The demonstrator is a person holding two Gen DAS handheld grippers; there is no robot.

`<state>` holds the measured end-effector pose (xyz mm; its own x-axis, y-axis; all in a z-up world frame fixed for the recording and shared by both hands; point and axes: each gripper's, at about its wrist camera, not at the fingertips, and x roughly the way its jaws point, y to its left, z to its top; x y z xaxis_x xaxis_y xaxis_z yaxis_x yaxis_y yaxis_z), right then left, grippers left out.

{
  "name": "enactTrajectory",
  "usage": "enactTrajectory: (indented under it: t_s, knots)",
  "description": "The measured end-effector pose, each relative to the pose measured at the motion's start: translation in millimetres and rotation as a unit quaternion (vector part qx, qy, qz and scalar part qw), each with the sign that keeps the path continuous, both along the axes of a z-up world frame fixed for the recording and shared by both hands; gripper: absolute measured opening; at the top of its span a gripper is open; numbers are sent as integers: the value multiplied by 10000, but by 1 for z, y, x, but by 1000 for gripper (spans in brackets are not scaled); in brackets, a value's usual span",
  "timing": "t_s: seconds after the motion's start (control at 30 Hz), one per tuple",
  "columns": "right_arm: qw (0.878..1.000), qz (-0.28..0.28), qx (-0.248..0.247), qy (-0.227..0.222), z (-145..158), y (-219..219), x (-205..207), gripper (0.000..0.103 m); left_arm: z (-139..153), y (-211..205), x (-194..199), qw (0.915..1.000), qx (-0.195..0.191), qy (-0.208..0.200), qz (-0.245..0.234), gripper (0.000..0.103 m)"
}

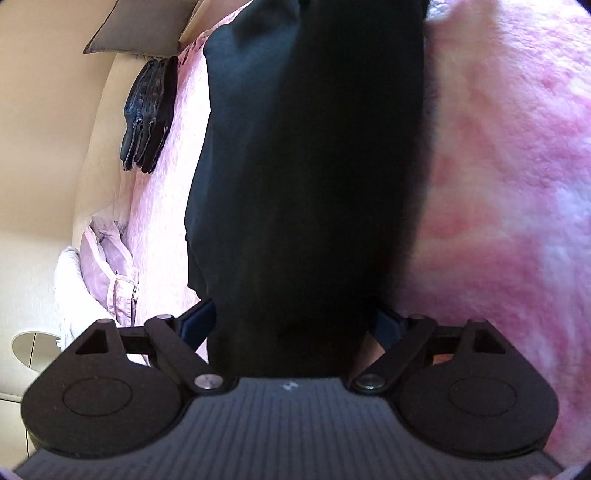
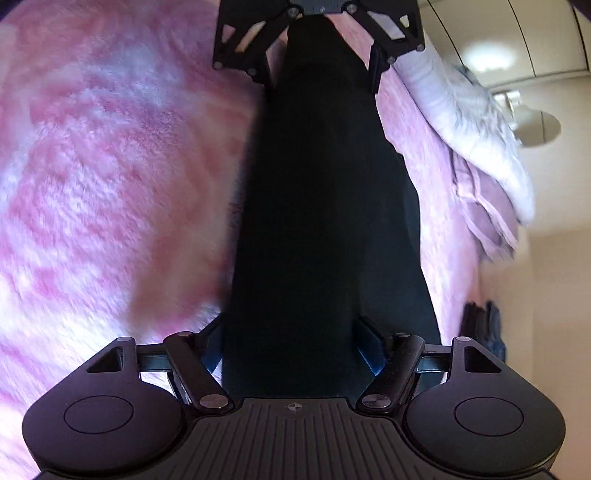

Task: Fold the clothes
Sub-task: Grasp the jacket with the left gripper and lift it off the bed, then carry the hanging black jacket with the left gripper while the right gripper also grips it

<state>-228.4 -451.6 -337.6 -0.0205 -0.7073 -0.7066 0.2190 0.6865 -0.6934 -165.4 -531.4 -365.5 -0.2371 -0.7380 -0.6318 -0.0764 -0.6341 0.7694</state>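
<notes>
A long black garment (image 1: 306, 166) runs in a band over the pink fluffy blanket (image 1: 498, 184) from one gripper to the other. My left gripper (image 1: 291, 321) is shut on one end, and the cloth fills the gap and hides its fingertips. In the right wrist view the same black garment (image 2: 325, 221) leads up from my right gripper (image 2: 291, 332), shut on the other end, to the left gripper (image 2: 319, 79) at the top. Both grippers face each other along the cloth.
Folded dark jeans (image 1: 147, 114) lie at the blanket's edge. A lilac garment (image 1: 110, 273) and a white cloth (image 1: 68, 291) are heaped there too. A grey pillow (image 1: 136, 26) sits at the far end. Cream wall lies beyond the bed edge.
</notes>
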Motion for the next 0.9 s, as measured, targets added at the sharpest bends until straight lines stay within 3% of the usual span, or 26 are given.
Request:
enactTrajectory:
  t_s: [0.03, 0.13, 0.27, 0.37, 0.43, 0.53, 0.63, 0.77, 0.9]
  knots:
    - [10000, 39, 4, -2, 0, -2, -4, 57, 0, -2, -1, 10000, 4, -14, -21, 86]
    - [10000, 60, -12, 38, -4, -10, -8, 51, -1, -6, -6, 10000, 20, -29, -18, 85]
    - [9999, 89, -33, 92, -10, -20, -14, 53, -7, -4, -14, 9999, -79, -70, 13, 85]
    - [9998, 110, -49, 132, -14, -28, -19, 61, -10, -1, -15, 9998, -172, -28, 87, 85]
    - [9998, 125, -59, 158, -17, -33, -22, 66, -10, -1, -15, 9998, -136, -24, 120, 75]
    - [9997, 175, -34, 175, -18, -41, -28, 63, -7, -1, -17, 9997, 143, -116, 171, 54]
    - [9991, 376, 199, 72, -1, -50, -40, 46, 6, -7, -23, 9979, 495, -150, 391, 46]
    - [9978, 478, 457, -41, 31, -67, -49, 40, 35, -16, -30, 9952, 794, -128, 550, 39]
    - [9977, 553, 382, 14, 75, -71, -55, 39, 80, -17, -34, 9938, 897, 15, 665, 35]
